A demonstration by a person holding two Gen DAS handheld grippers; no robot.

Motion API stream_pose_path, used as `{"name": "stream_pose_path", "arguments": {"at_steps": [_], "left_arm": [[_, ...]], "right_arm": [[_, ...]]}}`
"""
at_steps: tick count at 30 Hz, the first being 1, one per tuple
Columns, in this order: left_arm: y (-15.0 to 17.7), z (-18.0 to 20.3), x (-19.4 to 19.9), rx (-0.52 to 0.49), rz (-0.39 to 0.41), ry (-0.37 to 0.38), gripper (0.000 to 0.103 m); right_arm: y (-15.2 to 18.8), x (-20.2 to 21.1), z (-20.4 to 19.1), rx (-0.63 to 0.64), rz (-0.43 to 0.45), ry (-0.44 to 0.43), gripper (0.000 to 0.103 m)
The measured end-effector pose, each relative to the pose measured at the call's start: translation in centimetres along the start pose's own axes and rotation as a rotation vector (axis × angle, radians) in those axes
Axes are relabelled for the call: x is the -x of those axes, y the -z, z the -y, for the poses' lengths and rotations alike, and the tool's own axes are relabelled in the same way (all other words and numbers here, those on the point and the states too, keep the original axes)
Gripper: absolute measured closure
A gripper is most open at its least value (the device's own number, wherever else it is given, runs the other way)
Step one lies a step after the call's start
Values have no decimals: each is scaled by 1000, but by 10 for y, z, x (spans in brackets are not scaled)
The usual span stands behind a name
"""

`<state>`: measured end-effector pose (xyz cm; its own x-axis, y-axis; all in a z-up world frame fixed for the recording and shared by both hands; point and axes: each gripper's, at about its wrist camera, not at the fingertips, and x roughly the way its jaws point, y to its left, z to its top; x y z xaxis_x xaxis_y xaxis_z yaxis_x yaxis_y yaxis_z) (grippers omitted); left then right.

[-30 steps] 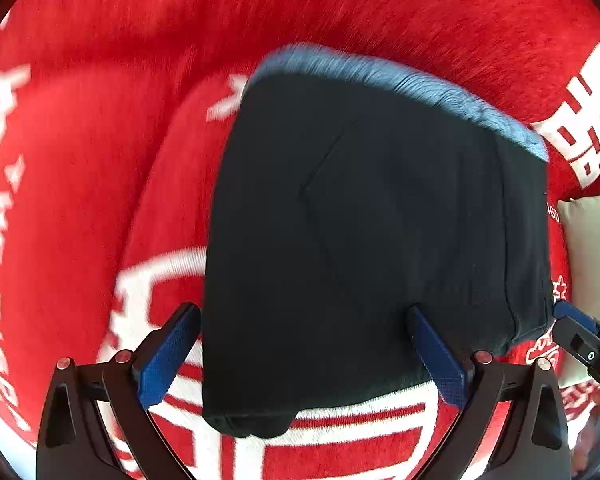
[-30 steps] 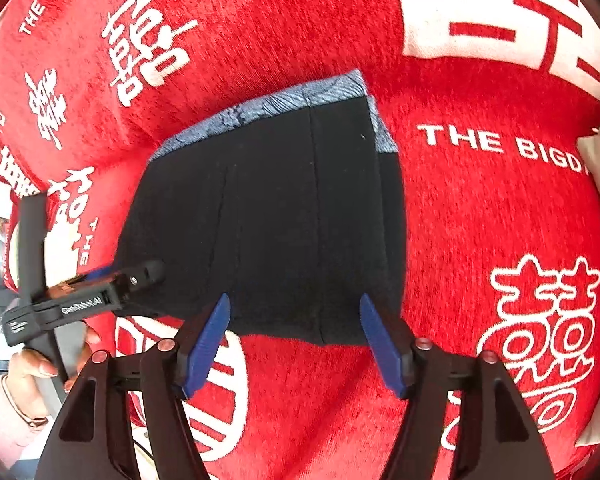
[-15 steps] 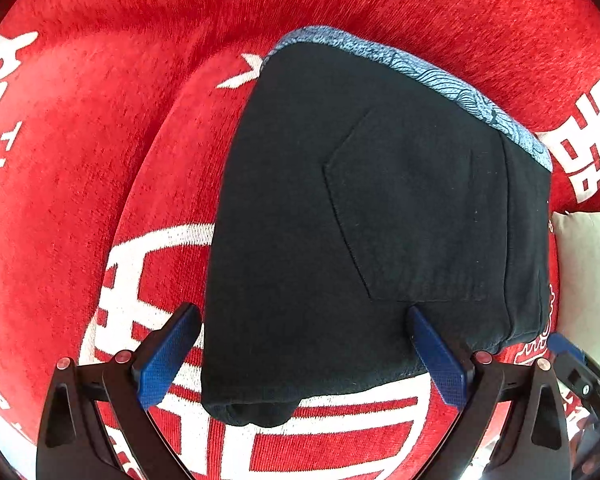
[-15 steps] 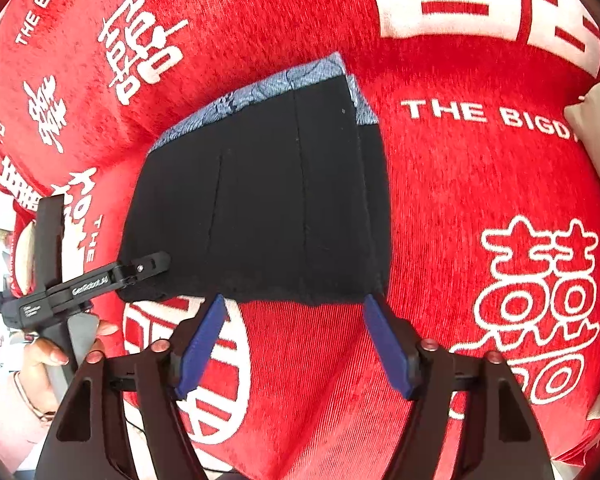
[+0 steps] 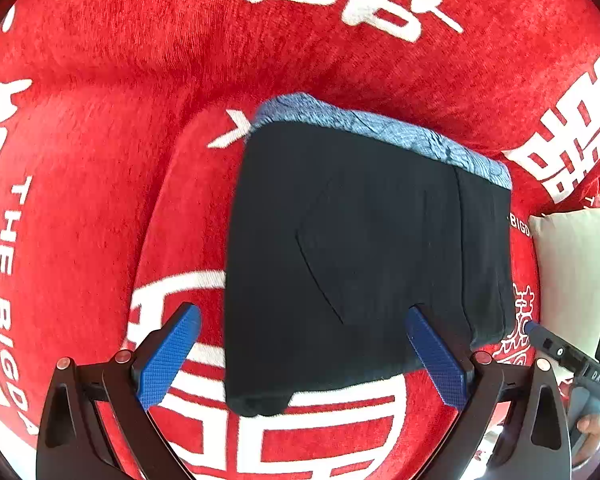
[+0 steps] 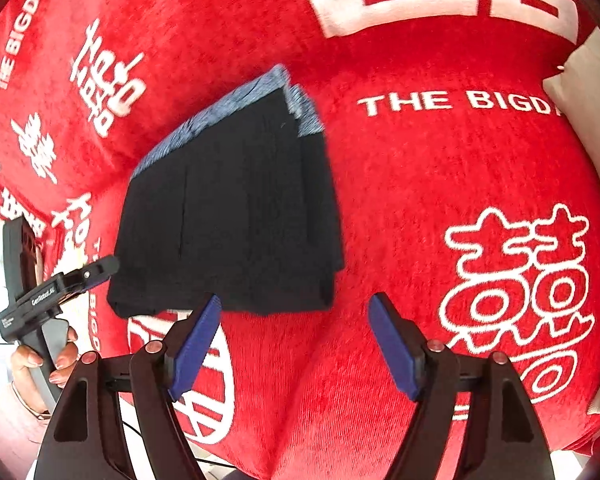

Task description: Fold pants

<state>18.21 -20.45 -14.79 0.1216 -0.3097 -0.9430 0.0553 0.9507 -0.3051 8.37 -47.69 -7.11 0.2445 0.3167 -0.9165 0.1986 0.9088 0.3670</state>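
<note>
— What's under everything?

— A red plush cover [image 5: 100, 184] printed with white characters and the words "THE BIGDAY", spread over a soft, bulging surface. I can't tell what it covers. A pale cushion [image 5: 576, 272] sits at the far right edge of my left view.

— Start on the left, then.

— My left hand-held gripper [image 5: 300, 356] hangs low over the near edge of the pants [image 5: 364, 256], blue pads spread wide and holding nothing. The left pad is over bare red fabric just beside the pants; the right pad is over the dark cloth. I can't tell whether it touches.

— And the pants themselves?

— Folded into a compact black block, lying flat on the cover. The blue patterned waistband [image 5: 384, 128] runs along the far edge, so the block points away from me, waistband end farthest. Its long axis runs from my near side to the waistband, tilted a little. A pocket seam shows on the top layer.

— The right side?

— My right hand-held gripper [image 6: 296, 344] is also spread and holding nothing, over red cover just short of the pants' near right corner. From there the pants [image 6: 236, 220] sit left of centre, stacked layers showing along their right edge, and the left tool's tip is near the pants' left corner.
</note>
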Motion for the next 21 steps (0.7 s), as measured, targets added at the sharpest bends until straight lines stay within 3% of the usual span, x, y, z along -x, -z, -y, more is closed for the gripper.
{"name": "stream_pose_path", "arguments": {"at_steps": [7,11,14,16,19,21], "left_arm": [[-31,-20,-11,19,-11,56,0],[-46,-29,-29,17,-92,137,0],[-51,-32,-37,-4,-114,161,0],[-56,-37,-43,1,-138,221,0],[-64,-46,-53,6,-185,288,0],[-69,-48,-62,-13,-207,293,0]], "right_arm": [[-23,-9,18,-38,-25,-83,24],[-41,-29,29,-60,-60,-179,24],[-50,-46,36,-82,-89,-263,24],[-54,-55,39,-83,-107,-314,24],[-60,-67,46,-80,-150,-364,24],[-63,-72,52,-75,-165,-388,24]]}}
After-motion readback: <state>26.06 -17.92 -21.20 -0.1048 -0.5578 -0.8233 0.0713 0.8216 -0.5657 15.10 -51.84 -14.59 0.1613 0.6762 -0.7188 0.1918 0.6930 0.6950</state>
